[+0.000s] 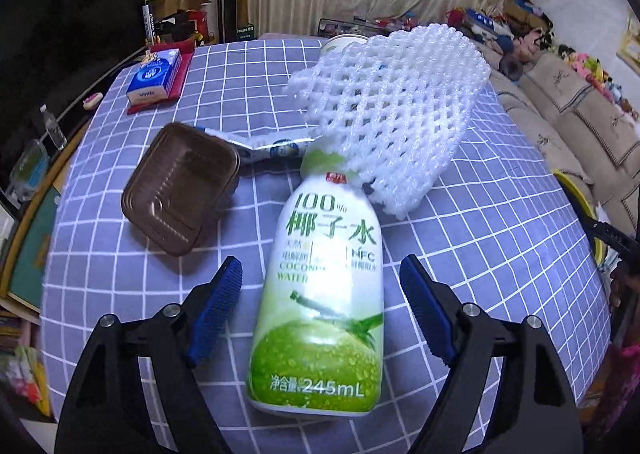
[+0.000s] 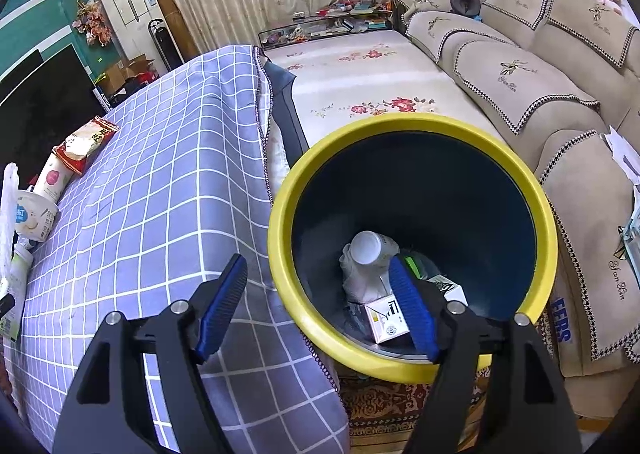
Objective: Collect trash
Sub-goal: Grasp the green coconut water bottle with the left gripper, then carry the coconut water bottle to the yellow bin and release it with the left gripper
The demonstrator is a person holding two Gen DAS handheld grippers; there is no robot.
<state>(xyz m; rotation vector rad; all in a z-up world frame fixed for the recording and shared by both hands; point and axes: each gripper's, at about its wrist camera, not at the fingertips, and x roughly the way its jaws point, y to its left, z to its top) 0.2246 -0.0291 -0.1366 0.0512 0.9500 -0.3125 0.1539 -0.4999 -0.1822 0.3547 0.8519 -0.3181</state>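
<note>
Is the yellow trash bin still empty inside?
No, the yellow trash bin already holds a white bottle and a small carton at its bottom.

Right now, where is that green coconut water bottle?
In the left wrist view the coconut water bottle lies on the checked tablecloth between the open left gripper's fingers, its cap under the white foam net.

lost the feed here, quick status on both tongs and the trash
Left tongs open, straddling coconut water bottle. Right tongs open, empty, over bin. Foam net lies on the bottle's cap end.
</note>
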